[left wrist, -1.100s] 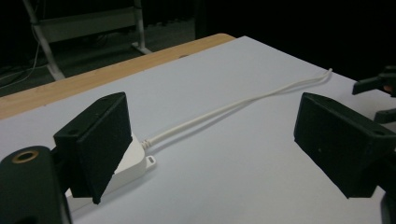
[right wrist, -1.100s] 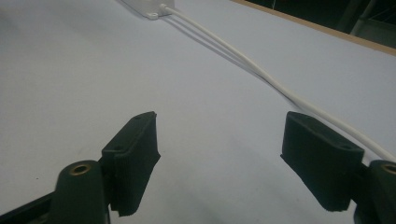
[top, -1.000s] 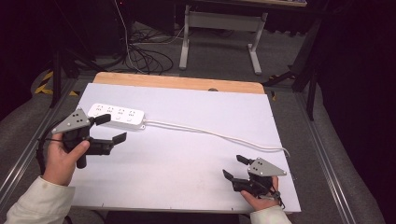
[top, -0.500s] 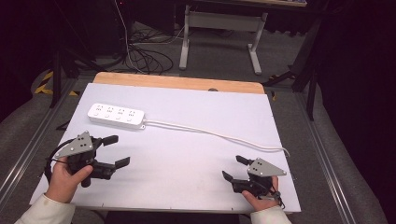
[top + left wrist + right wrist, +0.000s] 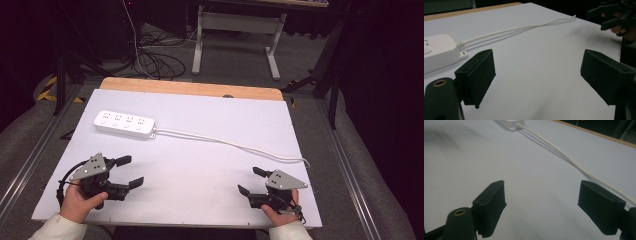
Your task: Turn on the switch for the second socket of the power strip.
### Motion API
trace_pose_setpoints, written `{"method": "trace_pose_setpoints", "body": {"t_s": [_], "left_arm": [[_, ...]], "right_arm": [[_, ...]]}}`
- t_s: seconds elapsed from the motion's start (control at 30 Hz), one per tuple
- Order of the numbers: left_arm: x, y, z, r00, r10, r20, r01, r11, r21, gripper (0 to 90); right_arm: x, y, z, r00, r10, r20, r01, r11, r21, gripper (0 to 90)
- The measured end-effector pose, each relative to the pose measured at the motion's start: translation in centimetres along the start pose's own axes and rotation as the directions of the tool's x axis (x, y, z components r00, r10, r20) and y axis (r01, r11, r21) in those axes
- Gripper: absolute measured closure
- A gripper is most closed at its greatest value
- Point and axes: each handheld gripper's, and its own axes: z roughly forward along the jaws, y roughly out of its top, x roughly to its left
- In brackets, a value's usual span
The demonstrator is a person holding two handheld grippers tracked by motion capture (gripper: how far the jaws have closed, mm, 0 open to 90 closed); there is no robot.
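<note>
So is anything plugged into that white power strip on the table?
No. The power strip lies flat with every socket bare. Its white cable trails off the table's right edge; whether that end is plugged in, I cannot tell.

One white power strip [image 5: 124,123] with one cord [image 5: 235,145] lies on the surface [image 5: 200,180]; two grippers, left gripper [image 5: 128,171] and right gripper [image 5: 251,180], rest there.

Both forearms enter from the near edge, each hand wrapped around a hand-held gripper. The left hand-held gripper [image 5: 126,171] sits low at the person's left, jaws spread wide and pointing right. The right hand-held gripper [image 5: 251,181] sits low at the right, jaws likewise parted, pointing left toward the other.
</note>
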Motion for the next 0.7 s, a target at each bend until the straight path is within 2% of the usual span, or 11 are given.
{"method": "trace_pose_setpoints", "body": {"t_s": [0.07,0.1,0.2,0.33,0.4,0.5,0.6,0.7], "left_arm": [[0.0,-0.4,0.1,0.9987,0.044,-0.027,-0.043,0.9987,0.027,13.7],[0.0,-0.6,0.2,0.9979,0.053,-0.037,-0.052,0.9981,0.031,13.7],[-0.1,-1.4,0.3,0.9987,0.044,-0.026,-0.043,0.9985,0.034,14.7],[0.1,-2.1,0.5,0.9999,-0.004,-0.014,0.004,0.9997,0.023,15.8],[0.3,-2.2,0.5,0.9996,-0.029,-0.006,0.029,0.9993,0.024,15.9],[0.5,-2.1,0.3,0.9992,-0.038,-0.008,0.038,0.9992,0.013,16.3],[0.4,-2.0,0.0,0.9997,-0.022,-0.008,0.022,0.9997,0.011,16.4],[0.3,-1.8,-0.3,0.9986,0.033,-0.041,-0.032,0.999,0.031,15.5]], "right_arm": [[0.0,0.0,0.0,1.0,-0.001,-0.002,0.001,1.0,0.001,21.6],[0.0,0.0,0.0,1.0,-0.001,-0.002,0.001,1.0,0.001,21.6],[0.0,0.0,0.0,1.0,-0.005,-0.005,0.005,1.0,0.002,21.2],[0.0,0.0,0.0,1.0,-0.007,-0.006,0.007,1.0,0.004,21.0],[0.0,0.0,0.0,1.0,-0.006,-0.006,0.006,1.0,0.004,20.9],[0.0,0.0,0.0,1.0,-0.006,-0.006,0.006,1.0,0.005,20.7],[-0.1,0.0,0.1,0.9999,-0.002,-0.01,0.002,1.0,0.007,19.8],[-0.1,0.0,0.2,0.9999,-0.003,-0.014,0.003,1.0,0.012,19.3]]}}
